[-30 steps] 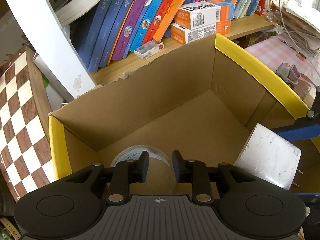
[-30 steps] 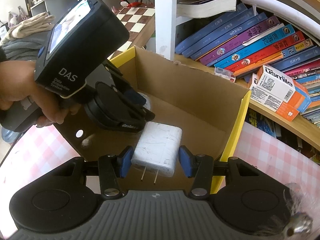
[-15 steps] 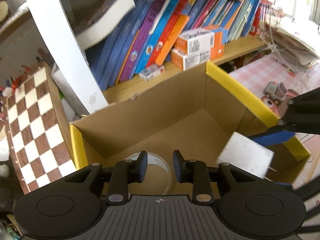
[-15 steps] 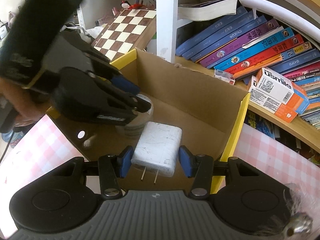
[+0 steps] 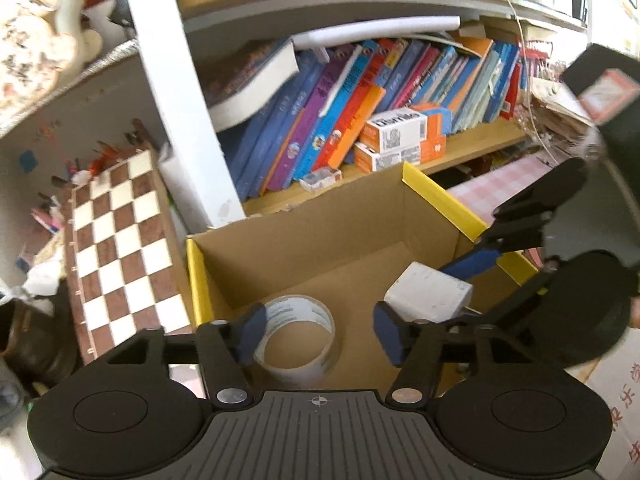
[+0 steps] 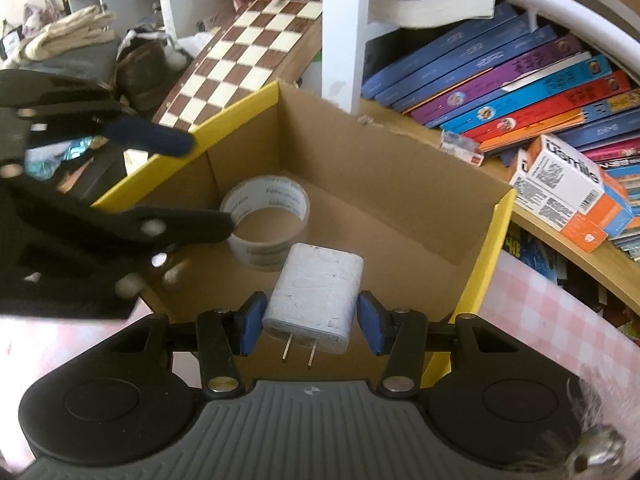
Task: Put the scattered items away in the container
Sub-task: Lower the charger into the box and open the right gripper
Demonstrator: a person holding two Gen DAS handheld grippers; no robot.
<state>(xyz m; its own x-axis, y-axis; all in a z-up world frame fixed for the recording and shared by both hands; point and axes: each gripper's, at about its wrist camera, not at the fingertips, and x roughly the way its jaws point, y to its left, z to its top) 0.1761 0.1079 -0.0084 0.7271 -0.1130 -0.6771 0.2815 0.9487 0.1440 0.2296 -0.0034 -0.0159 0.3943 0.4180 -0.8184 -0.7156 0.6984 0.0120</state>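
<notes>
Left gripper (image 5: 320, 330): jaws spread wide, empty.
Right gripper (image 6: 311, 324): pads flank the white wall charger (image 6: 316, 298).
Yellow-edged cardboard box (image 5: 316, 236): clear tape roll (image 5: 298, 338) on floor.

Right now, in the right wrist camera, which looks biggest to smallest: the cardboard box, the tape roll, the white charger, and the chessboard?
1. cardboard box
2. chessboard
3 and 4. tape roll and white charger: about alike in the picture. The charger sits nearer the camera, between the right gripper fingers, so I won't rank them.
</notes>
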